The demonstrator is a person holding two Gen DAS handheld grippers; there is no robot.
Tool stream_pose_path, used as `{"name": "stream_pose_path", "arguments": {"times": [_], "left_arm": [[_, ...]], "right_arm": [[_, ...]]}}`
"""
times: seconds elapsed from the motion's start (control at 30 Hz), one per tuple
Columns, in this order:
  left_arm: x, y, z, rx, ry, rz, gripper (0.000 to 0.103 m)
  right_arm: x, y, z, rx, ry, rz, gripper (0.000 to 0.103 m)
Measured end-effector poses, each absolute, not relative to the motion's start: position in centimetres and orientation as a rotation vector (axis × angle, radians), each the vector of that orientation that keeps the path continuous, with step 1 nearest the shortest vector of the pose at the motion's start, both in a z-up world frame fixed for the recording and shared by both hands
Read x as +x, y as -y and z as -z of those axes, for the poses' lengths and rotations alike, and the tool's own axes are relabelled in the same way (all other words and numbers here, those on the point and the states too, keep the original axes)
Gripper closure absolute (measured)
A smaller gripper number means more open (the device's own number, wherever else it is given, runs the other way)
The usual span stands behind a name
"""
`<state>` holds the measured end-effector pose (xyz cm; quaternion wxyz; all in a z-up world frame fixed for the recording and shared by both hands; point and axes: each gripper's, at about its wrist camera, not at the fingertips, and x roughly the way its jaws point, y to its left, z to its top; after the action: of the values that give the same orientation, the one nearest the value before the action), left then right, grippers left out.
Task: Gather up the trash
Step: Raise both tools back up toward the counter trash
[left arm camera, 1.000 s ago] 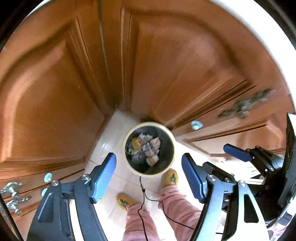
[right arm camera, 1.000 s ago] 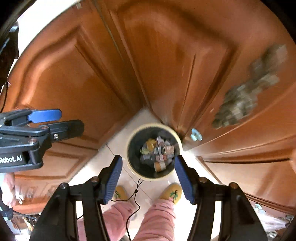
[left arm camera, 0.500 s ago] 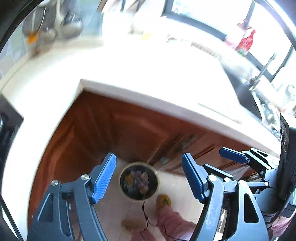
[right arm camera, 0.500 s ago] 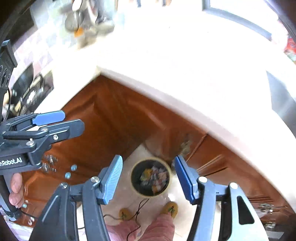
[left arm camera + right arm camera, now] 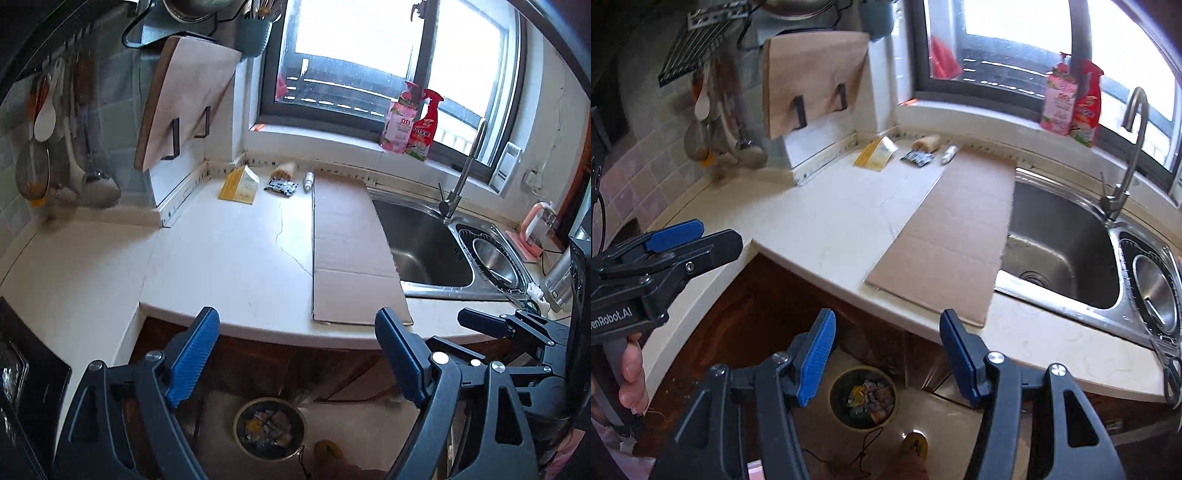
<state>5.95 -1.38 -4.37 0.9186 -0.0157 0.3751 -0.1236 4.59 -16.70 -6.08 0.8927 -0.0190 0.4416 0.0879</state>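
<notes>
Trash on the counter: a yellow paper carton (image 5: pixel 239 185), a dark crinkled foil wrapper (image 5: pixel 281 187), a tan bread-like roll (image 5: pixel 283 169) and a small white tube (image 5: pixel 308 181) lie in a loose row at upper centre of the left wrist view, against the back wall, probably waiting for pickup
Trash bin: a round cream-rimmed bin (image 5: pixel 269 428) sits on the floor at bottom centre, below the counter edge, already holding mixed scraps, so a drop from above looks easy
Cardboard: a flat brown cardboard sheet (image 5: pixel 347 251) covers the white counter (image 5: pixel 229 258) beside the steel sink (image 5: pixel 421 240)
Left gripper (image 5: pixel 295 358): blue pads wide apart, having just spread further, nothing between them
Right gripper (image 5: pixel 888 350): pads parted moderately, empty, touching nothing
Likely next step: reaching toward the far row
</notes>
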Motion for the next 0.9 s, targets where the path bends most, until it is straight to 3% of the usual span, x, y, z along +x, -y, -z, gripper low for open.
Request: {"name": "stream_pose_path", "arguments": {"times": [0.2, 0.5, 0.57, 0.9], "left_arm": [[8.8, 1.8, 0.9, 0.008, -0.752, 0.263, 0.003], [16.7, 3.8, -1.3, 0.085, -0.737, 0.214, 0.001], [19.7, 4.4, -1.1, 0.102, -0.761, 0.196, 0.001], [37.7, 4.8, 3.7, 0.056, -0.953, 0.074, 0.001]], "right_arm": [[5.6, 19.0, 1.8, -0.005, -0.88, -0.111, 0.044], [14.0, 23.0, -3.1, -0.031, -0.876, -0.079, 0.043], [16.8, 23.8, -3.9, -0.044, -0.863, -0.097, 0.037], [32.6, 27.2, -3.6, -0.065, -0.877, -0.239, 0.033]]}}
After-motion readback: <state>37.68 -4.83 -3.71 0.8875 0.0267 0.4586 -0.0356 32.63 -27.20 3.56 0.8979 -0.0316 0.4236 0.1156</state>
